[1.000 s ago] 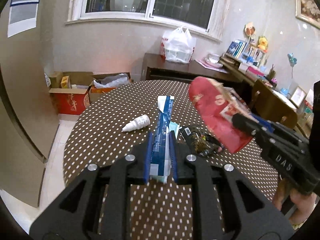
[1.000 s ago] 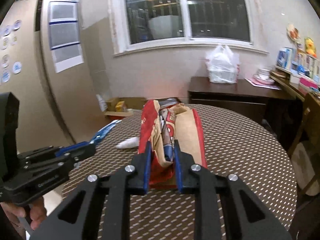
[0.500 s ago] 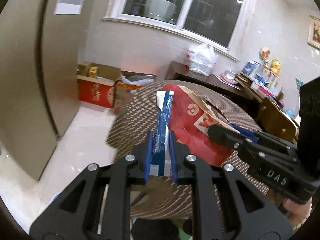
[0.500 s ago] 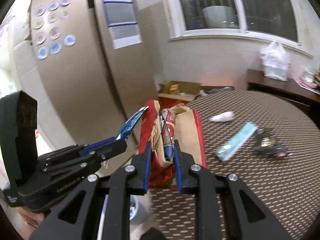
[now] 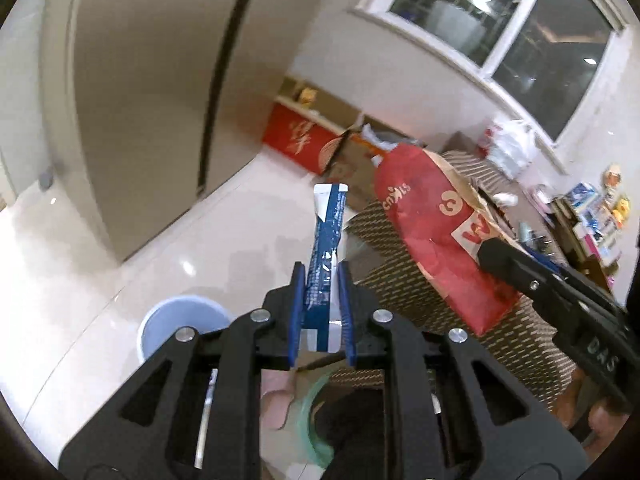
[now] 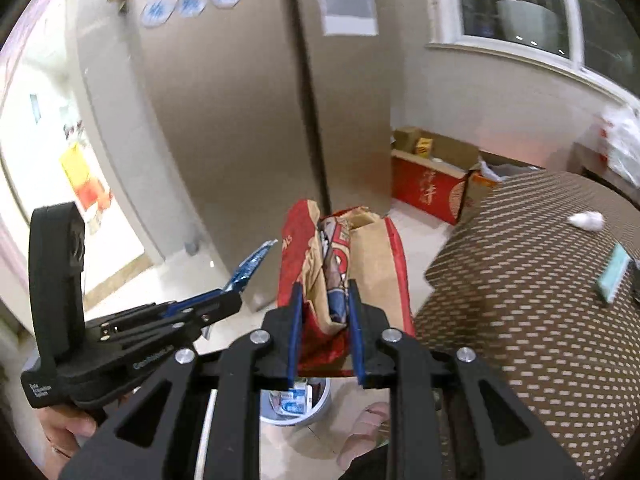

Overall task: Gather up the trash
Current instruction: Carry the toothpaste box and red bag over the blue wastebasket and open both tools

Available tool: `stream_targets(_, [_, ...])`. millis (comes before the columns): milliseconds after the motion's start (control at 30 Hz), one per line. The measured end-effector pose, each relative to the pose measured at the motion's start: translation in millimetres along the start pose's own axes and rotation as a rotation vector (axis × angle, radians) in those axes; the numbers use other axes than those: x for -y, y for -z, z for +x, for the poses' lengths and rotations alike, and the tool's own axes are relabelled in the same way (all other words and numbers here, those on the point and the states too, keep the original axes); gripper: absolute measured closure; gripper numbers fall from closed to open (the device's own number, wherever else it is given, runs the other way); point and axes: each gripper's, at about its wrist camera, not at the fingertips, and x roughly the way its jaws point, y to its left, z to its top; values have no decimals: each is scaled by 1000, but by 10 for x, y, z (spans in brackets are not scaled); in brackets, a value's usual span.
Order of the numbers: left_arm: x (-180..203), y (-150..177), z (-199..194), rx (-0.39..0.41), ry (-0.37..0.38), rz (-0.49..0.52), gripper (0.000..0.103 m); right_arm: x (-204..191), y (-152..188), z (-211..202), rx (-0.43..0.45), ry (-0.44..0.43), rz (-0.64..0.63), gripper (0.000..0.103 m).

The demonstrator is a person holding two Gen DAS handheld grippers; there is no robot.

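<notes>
Left claw (image 5: 320,312) clenched on blue wrapper (image 5: 326,248), right claw (image 6: 325,332) clenched on red paper bag (image 6: 340,264); both over floor near pale bin (image 5: 176,320), drop pending. Farther off, a white scrap (image 6: 586,220) and teal packet (image 6: 614,276) remain on bench (image 6: 520,300)

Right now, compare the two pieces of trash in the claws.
The blue wrapper in the left claw is a narrow, flat strip; the red paper bag in the right claw is wide, crumpled and gaping. The wrapper looks glossy, the bag matte. Both are clamped and held off the table.
</notes>
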Motion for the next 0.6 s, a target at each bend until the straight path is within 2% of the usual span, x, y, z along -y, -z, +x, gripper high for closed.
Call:
stream_targets(200, [-427, 256, 241, -91, -61, -60, 86, -408, 189, 548, -111, -31, -65, 83])
stream_targets(433, [-774, 463, 597, -195, -109, -121, 86, -611, 442, 1097, -231, -53, -84, 83])
stream_targets(600, [-943, 526, 762, -230, -145, -159, 86, -653, 516, 1300, -263, -66, -90, 83])
